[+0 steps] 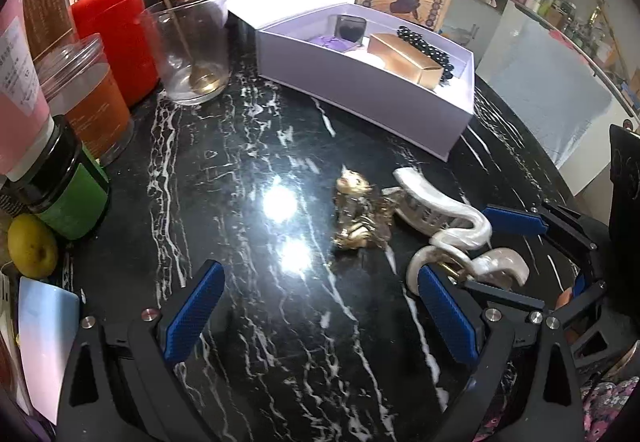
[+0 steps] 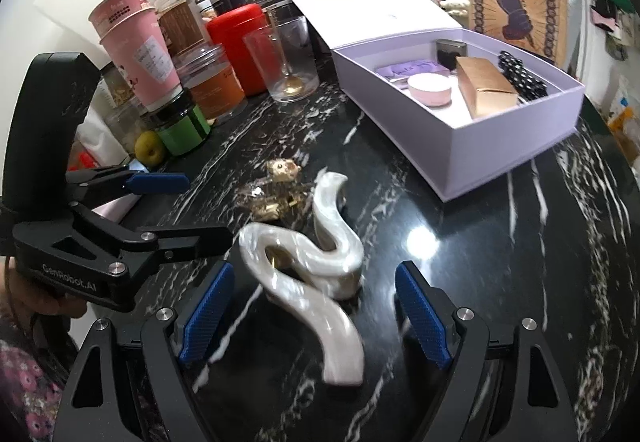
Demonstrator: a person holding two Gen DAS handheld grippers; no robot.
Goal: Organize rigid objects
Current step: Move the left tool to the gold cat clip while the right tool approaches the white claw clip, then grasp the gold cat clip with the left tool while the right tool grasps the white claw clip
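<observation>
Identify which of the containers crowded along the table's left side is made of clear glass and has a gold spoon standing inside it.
The clear glass tumbler beside the red canister; it alone is lidless and holds the gold spoon.

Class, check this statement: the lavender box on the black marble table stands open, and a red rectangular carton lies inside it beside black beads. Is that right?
Not quite. The carton in the lavender box is gold, not red, as the right wrist view shows. The rest holds: the box stands open on the black marble table, and the carton lies beside the black beads.

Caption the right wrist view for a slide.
Open right tool straddles a pearly white wavy hair claw on the black marble table, near an open lilac gift box.
</observation>
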